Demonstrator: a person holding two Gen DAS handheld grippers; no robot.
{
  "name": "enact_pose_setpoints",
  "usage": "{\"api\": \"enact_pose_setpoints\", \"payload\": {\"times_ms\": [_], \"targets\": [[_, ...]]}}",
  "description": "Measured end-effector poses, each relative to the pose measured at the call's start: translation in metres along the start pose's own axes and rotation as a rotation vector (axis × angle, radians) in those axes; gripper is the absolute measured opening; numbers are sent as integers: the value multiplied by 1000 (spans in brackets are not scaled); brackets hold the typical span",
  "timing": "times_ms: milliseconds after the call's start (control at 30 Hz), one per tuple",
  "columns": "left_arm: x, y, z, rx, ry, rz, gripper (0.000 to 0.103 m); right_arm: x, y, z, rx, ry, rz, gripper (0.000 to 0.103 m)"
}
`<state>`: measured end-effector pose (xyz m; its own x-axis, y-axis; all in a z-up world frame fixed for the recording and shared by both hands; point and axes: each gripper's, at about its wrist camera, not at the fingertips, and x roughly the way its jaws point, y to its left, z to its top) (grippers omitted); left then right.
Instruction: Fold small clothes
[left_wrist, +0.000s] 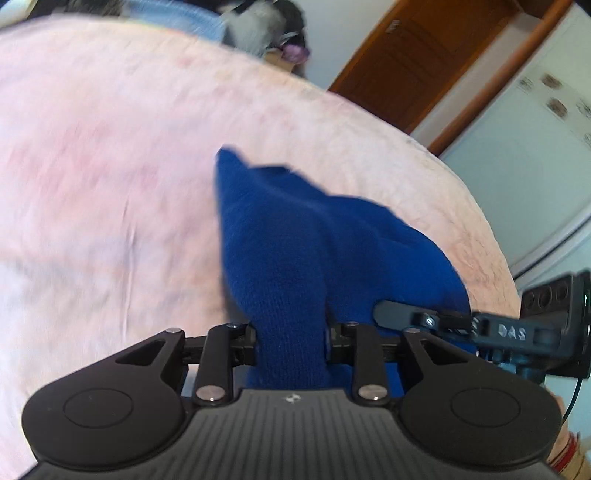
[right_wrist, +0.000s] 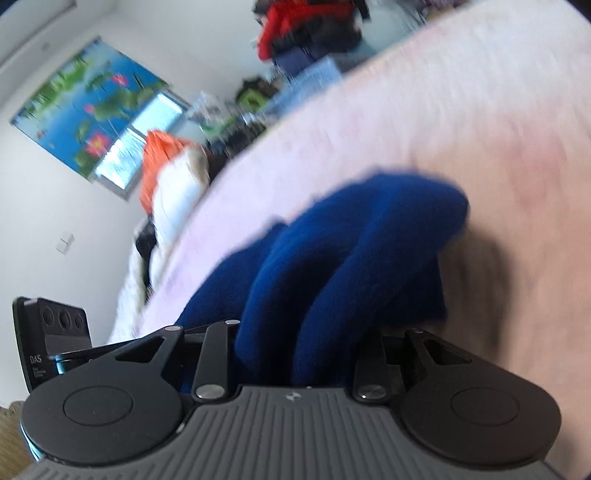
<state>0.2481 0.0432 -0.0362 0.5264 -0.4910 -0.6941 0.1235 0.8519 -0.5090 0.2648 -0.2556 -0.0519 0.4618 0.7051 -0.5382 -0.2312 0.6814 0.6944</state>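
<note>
Here, bunched blue knit garment (left_wrist: 295, 240)

Pink bedcover (left_wrist: 110, 166), soft, rumpled; blue knit garment (left_wrist: 288, 229) bunched on it.

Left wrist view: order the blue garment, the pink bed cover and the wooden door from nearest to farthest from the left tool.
1. Blue garment: bunched between the left tool's jaws.
2. Pink bed cover: under the garment, spreading left.
3. Wooden door: beyond the bed, upper right.
</note>
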Motion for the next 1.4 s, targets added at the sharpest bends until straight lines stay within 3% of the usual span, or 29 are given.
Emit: {"api": "enact_pose_setpoints", "payload": {"times_ms": [33, 100, 200, 267, 367, 433, 500, 533, 567, 700, 800, 867, 967, 1067, 1133, 1200, 1267, 1333, 1400], "targets": [[-2, 8, -3, -45, -3, -26, 30, -1, -2, -5, 7, 6, -11, 44], [-8, 17, -10, -89, -4, -54, 36, -10, -6, -13, 24, 6, -7, 62], [-24, 24, -25, -94, -4, -91, 48, -34, -10, -27, 15, 0, 15, 73], [-34, 28, -38, -81, -3, -130, 58, -47, -15, -41, 2, 20, 31, 74], [-46, 28, -62, -85, -39, -139, 59, -61, -21, -63, -11, 49, 87, 74], [-48, 31, -76, -112, -50, -160, 57, -69, -21, -74, -18, 24, 101, 70], [-48, 33, -84, -134, -41, -183, 52, -72, -21, -75, -20, 15, 87, 49], [-48, 33, -86, -134, -34, -177, 34, -70, -18, -75, -22, 17, 63, 39], [-48, 33, -85, -136, -24, -163, 22, -69, -19, -76, -14, 22, 42, 19], [-65, 34, -79, -216, -21, -188, 16, -80, -22, -82, 83, -5, 120, 16], [-78, 25, -81, -140, -33, -129, 16, -93, -18, -87, 111, -11, 202, 16], [-74, 24, -85, -108, -15, -70, 15, -94, -18, -92, 82, 3, 122, 16], [-70, 21, -93, -97, -14, -4, 15, -97, -12, -99, 22, 11, -4, 25], [-85, 6, -101, -32, -88, 72, 16, -115, 18, -108, -113, -73, -79, 39], [-90, -6, -106, 23, -139, 132, 16, -125, 48, -117, -247, -152, -148, 41], [-86, -12, -109, 65, -131, 168, 16, -125, 72, -124, -356, -193, -172, 46], [-75, -11, -111, 52, -91, 199, 16, -112, 88, -129, -431, -176, -176, 55], [-73, -12, -115, 48, -100, 219, 17, -93, 87, -129, -441, -112, -189, 60], [-75, -17, -120, 70, -113, 242, 18, -79, 75, -132, -403, -79, -300, 57]]}}
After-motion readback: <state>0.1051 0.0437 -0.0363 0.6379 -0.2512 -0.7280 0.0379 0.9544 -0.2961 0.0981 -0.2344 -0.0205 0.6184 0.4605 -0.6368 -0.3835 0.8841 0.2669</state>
